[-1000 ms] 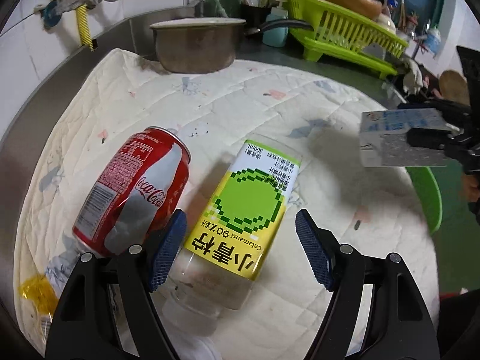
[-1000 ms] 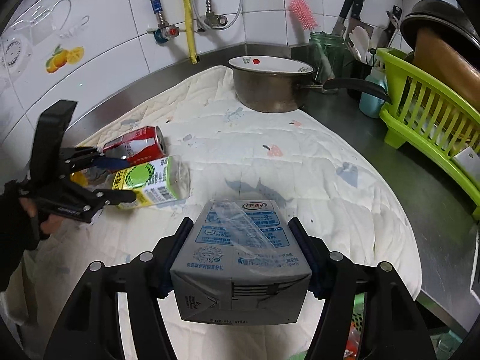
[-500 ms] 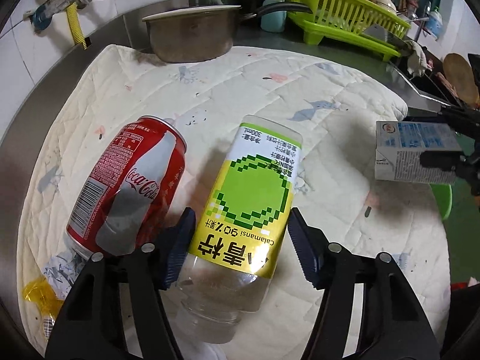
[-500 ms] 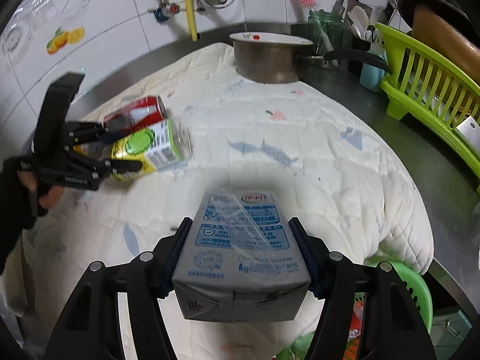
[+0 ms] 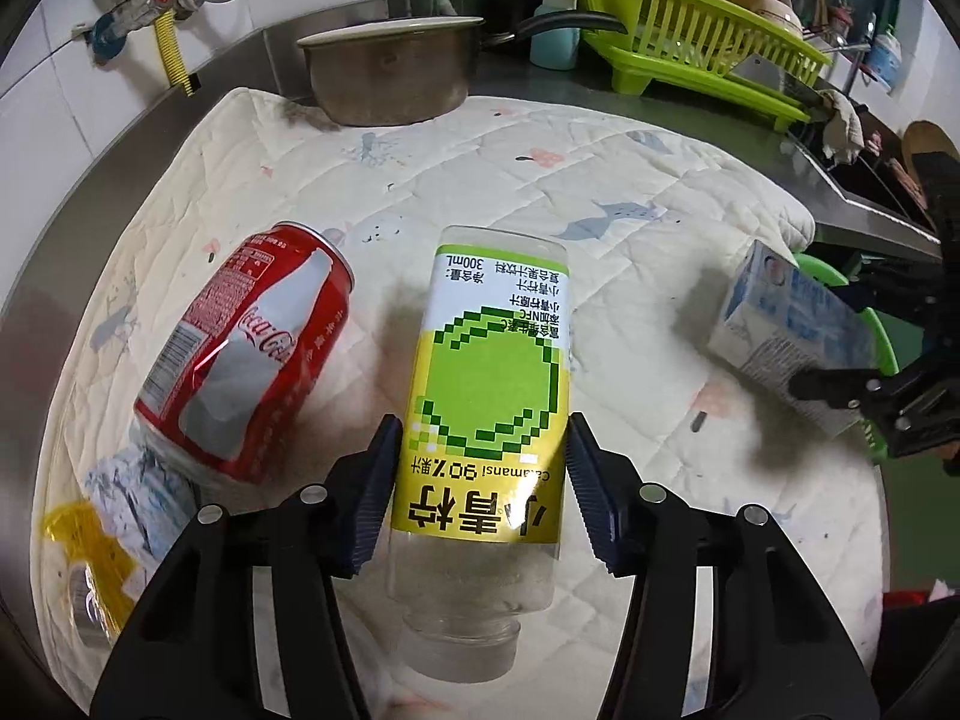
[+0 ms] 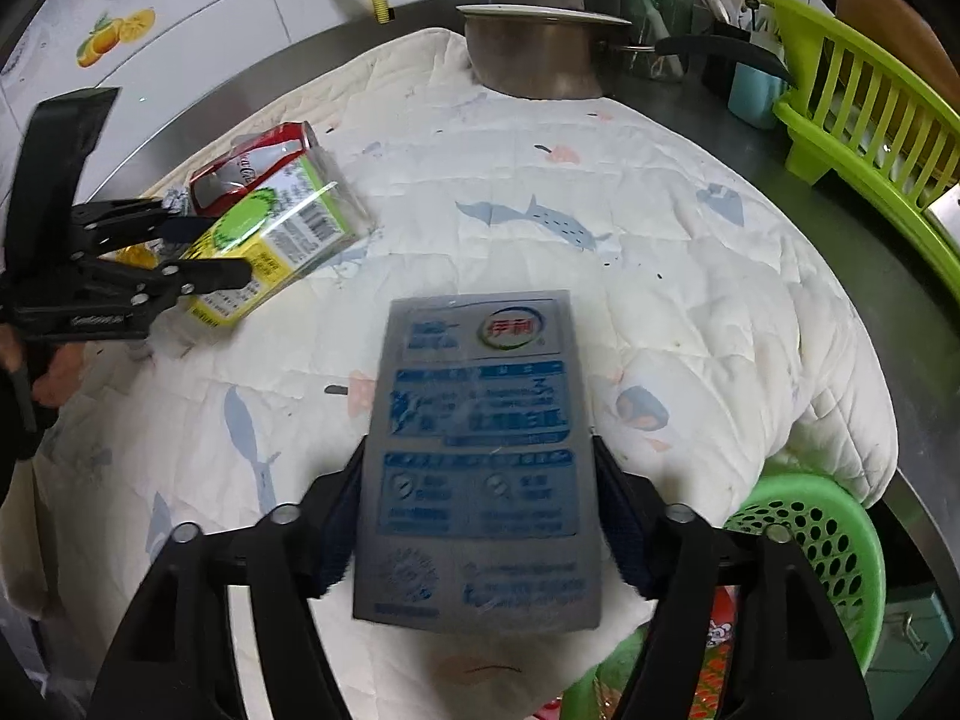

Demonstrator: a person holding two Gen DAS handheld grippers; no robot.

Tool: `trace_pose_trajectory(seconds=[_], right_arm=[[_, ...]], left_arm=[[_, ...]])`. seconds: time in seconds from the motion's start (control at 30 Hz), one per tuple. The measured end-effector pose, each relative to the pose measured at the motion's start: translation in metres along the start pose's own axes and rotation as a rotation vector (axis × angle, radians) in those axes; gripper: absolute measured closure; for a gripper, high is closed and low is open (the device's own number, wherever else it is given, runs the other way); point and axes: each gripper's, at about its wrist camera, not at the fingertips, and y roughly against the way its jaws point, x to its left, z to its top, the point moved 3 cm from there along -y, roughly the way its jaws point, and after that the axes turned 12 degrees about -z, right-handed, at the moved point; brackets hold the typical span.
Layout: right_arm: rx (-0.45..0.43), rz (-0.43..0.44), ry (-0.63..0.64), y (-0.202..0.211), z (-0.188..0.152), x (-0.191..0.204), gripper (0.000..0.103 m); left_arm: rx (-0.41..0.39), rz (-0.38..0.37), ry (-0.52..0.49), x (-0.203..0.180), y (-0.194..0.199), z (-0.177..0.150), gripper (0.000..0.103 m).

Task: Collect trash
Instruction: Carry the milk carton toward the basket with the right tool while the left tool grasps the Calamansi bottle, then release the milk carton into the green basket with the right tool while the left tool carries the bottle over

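Observation:
My left gripper [image 5: 480,480] is shut on a clear bottle with a yellow-green label [image 5: 489,396], which lies on the quilted mat [image 5: 600,180]. A red Coca-Cola can [image 5: 246,348] lies just left of it. Crumpled foil and a yellow wrapper [image 5: 84,534] sit at the lower left. My right gripper [image 6: 477,516] is shut on a grey-blue milk carton [image 6: 480,468], held above the mat's front edge. The carton also shows in the left wrist view [image 5: 792,336]. The bottle [image 6: 282,234] and the can [image 6: 258,162] also show in the right wrist view.
A green perforated basket [image 6: 828,540] stands below the counter's front right edge. A metal pot [image 5: 390,78] sits at the back of the mat. A green dish rack [image 5: 690,42] is at the back right. Taps and tiled wall are behind.
My left gripper moved forward around the bottle and closed on it. My right gripper carried the carton back toward the mat's front edge, near the green basket.

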Motion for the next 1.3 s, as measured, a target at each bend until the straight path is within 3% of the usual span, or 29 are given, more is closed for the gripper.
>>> trace_pose_trajectory(seconds=[0.2, 0.27, 0.37, 0.6, 0.73, 0.93, 1.07, 1.3], right_arm=[[0.005, 0.013, -0.053, -0.005, 0.004, -0.003, 0.030], [0.009, 0.030, -0.064, -0.005, 0.005, -0.003, 0.038], [-0.002, 0.026, -0.072, -0.003, 0.007, -0.004, 0.038], [-0.060, 0.010, -0.137, 0.032, -0.005, -0.030, 0.038], [-0.047, -0.069, -0.198, 0.046, -0.035, -0.073, 0.038], [0.077, -0.189, -0.288, 0.035, -0.095, -0.138, 0.038], [0.140, -0.270, -0.296, 0.025, -0.131, -0.161, 0.038], [0.178, -0.280, -0.391, 0.027, -0.174, -0.189, 0.037]], left_arm=[[-0.035, 0.003, 0.056, -0.006, 0.014, -0.006, 0.050], [-0.048, 0.002, 0.073, -0.008, 0.019, -0.007, 0.050], [-0.070, 0.000, 0.092, -0.012, 0.026, -0.009, 0.050], [-0.094, -0.012, 0.083, -0.035, 0.039, -0.006, 0.050], [-0.106, -0.038, 0.059, -0.060, 0.043, 0.003, 0.050], [-0.109, -0.115, 0.000, -0.116, 0.035, 0.020, 0.050], [-0.094, -0.177, -0.038, -0.162, 0.018, 0.032, 0.050], [-0.053, -0.275, -0.079, -0.233, -0.016, 0.044, 0.050]])
